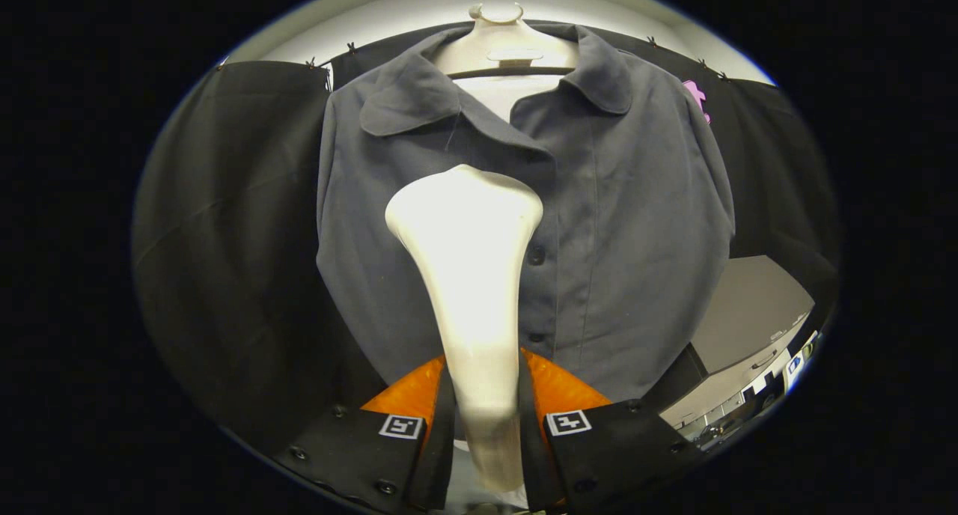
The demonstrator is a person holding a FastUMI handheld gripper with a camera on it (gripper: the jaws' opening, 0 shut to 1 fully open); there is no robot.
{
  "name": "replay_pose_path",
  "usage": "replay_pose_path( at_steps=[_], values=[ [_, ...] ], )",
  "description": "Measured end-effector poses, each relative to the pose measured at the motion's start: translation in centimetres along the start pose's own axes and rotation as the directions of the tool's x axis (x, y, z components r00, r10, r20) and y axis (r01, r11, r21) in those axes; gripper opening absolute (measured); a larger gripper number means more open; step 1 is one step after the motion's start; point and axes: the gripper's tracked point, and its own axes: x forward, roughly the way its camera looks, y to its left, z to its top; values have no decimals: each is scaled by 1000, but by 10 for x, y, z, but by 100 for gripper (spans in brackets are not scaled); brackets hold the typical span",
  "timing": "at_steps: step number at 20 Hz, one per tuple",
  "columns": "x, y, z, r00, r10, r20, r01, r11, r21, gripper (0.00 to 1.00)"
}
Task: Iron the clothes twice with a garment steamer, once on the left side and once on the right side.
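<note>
- The gripper [485,395] is clamped on the garment steamer [471,275], one finger pressing each side of its narrow handle.
- The steamer is white; its handle runs up from between the fingers and widens into a broad rounded head.
- That head stands in front of the shirt [599,230], over the chest just below the collar opening; whether it touches the cloth cannot be told.
- The shirt is dark grey, collared, buttoned down the front, its button row beside the steamer's head.
- It hangs on a pale hanger [500,47] whose hook shows above the collar.
- Black cloth wall [239,238] hangs behind the shirt on both sides.
</note>
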Motion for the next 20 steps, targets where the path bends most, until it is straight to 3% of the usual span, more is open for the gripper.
replay_pose_path(
  at_steps=[6, 20],
  values=[
    [12, 3, -21, 999, 17, -44, -17, 1000, -2, 46],
    [40, 2, -118, 976, 23, -216, -27, 999, -17, 46]
  ],
)
